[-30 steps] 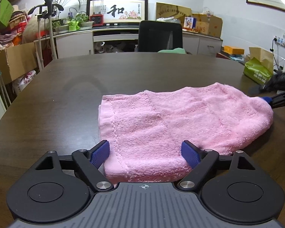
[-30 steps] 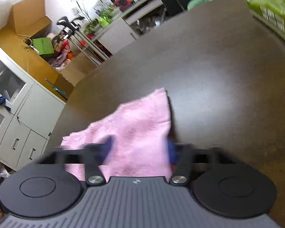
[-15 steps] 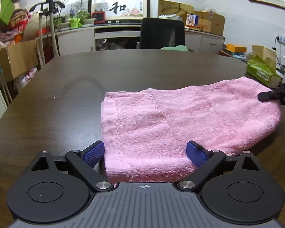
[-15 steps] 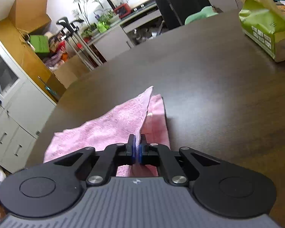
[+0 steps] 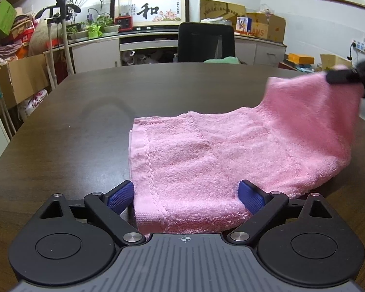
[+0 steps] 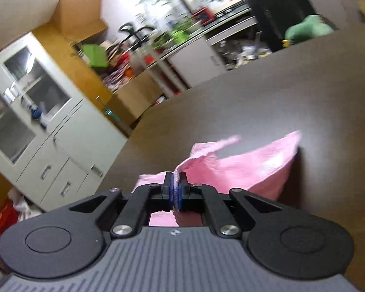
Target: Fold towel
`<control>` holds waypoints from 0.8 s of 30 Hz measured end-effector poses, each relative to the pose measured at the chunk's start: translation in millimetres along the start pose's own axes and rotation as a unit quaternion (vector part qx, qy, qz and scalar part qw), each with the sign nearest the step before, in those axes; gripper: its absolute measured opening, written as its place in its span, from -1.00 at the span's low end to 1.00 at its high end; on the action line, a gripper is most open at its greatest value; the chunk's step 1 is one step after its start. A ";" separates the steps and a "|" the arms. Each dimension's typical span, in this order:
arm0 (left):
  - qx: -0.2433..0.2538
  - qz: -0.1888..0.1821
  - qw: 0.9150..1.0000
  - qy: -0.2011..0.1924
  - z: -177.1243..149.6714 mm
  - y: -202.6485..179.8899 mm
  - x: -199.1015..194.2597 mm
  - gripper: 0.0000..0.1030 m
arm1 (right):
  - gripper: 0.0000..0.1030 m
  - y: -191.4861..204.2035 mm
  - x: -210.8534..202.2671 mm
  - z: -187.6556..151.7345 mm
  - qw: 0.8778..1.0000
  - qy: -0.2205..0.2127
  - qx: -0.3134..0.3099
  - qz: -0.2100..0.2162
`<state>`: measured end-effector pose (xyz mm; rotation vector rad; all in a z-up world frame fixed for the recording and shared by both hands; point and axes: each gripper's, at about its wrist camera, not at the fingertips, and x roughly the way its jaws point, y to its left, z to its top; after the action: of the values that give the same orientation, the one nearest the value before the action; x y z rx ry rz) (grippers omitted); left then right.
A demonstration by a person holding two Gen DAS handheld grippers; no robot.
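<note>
On the dark table (image 5: 73, 131), we begin folding a pink towel (image 5: 206, 160).

At left, our left gripper (image 5: 186, 194) hovers with jaws wide, straddling the towel's near hemmed corner. At right, our right gripper (image 6: 174, 191) pinches the far end, raised off the table. Soft and limp, the towel drapes; corners look like the best hold.

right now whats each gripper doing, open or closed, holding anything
Left gripper: open, its fingers either side of the pink towel's near edge, holding nothing.
Right gripper: closed on the towel's far end, lifted off the table.
</note>
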<state>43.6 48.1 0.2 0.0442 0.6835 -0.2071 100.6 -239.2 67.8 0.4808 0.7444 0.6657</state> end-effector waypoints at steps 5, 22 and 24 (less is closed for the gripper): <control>-0.001 -0.004 1.000 0.000 0.0 2.9 -0.8 0.84 | -0.91 40.8 62.3 -1.1 0.997 0.060 -0.040 0.005; -0.005 0.001 1.000 0.005 0.5 7.6 -0.1 0.96 | 0.38 56.3 38.7 13.2 0.996 0.056 -0.067 0.014; -0.006 0.000 1.000 0.005 0.1 7.9 -0.4 0.97 | 0.37 46.9 35.3 19.9 0.997 0.053 -0.054 -0.009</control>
<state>44.9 55.9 0.3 0.0341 0.6941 -0.2027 117.2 -185.1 93.3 0.3416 0.8066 0.7139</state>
